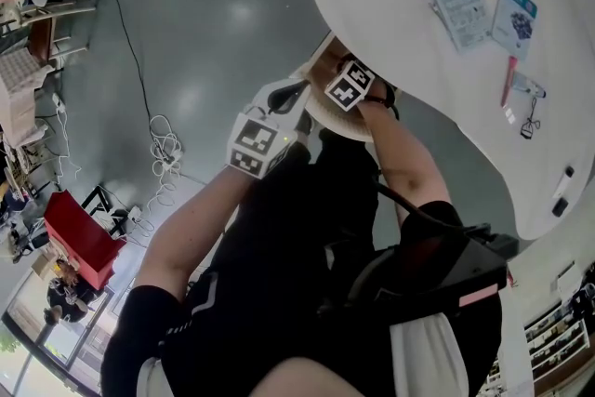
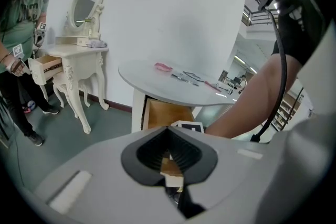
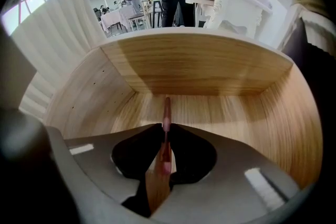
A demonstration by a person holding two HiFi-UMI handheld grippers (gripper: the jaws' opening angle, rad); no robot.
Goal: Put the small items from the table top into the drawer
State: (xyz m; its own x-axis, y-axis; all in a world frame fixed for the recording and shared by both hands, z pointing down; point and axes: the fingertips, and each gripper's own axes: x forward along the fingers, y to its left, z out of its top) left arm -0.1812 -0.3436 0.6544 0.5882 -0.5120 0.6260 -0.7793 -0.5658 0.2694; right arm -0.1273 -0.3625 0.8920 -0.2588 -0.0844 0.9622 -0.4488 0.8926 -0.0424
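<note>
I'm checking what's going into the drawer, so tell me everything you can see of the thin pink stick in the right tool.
The thin pink stick is straight, pale pink midway, darker reddish toward both ends; material unclear. The right tool clamps it between its pads, and its free end points into the light wooden drawer, over the floor; contact cannot be told.

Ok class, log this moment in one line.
right gripper: gripping pink stick | where: in drawer | left gripper: shut, empty

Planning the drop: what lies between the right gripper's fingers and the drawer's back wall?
Right gripper view: a thin pink stick held by the right gripper juts out; beyond it, bare drawer floor.
</note>
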